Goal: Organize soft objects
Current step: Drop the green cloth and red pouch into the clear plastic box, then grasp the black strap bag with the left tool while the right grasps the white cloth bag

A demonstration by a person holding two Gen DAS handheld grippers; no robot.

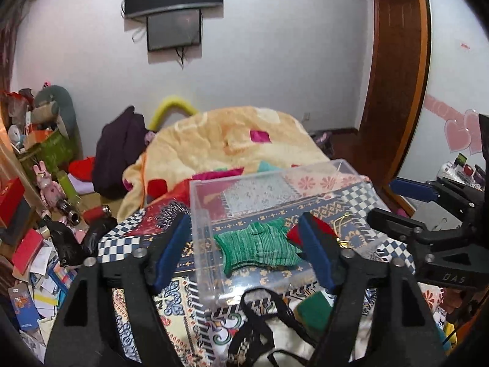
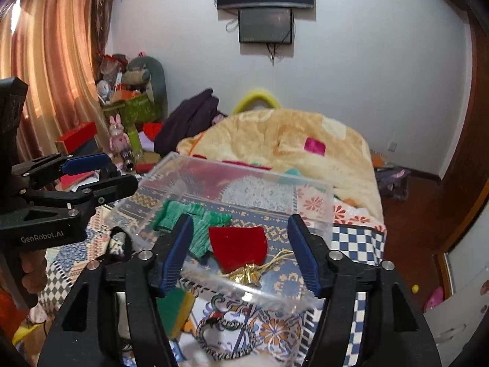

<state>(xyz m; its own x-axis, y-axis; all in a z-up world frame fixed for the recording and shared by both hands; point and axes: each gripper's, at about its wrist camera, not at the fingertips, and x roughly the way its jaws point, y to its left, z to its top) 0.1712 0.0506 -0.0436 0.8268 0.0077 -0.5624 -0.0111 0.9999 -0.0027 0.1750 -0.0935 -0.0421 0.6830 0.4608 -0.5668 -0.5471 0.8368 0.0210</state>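
Open-topped clear box [image 2: 232,214] on the bed [image 2: 354,238], reachable from above; clear walls closing off every sideways way in. Inside, green knit piece [image 1: 259,244] and red pouch [image 2: 238,247] covering the near half of the floor, far half bare. Just before the front wall, black strap [image 1: 266,315] and green-yellow sponge [image 2: 175,309]. Heaped yellow blanket [image 2: 290,140] blocking beyond the box. Left gripper [image 2: 104,172] beside the box's left edge.
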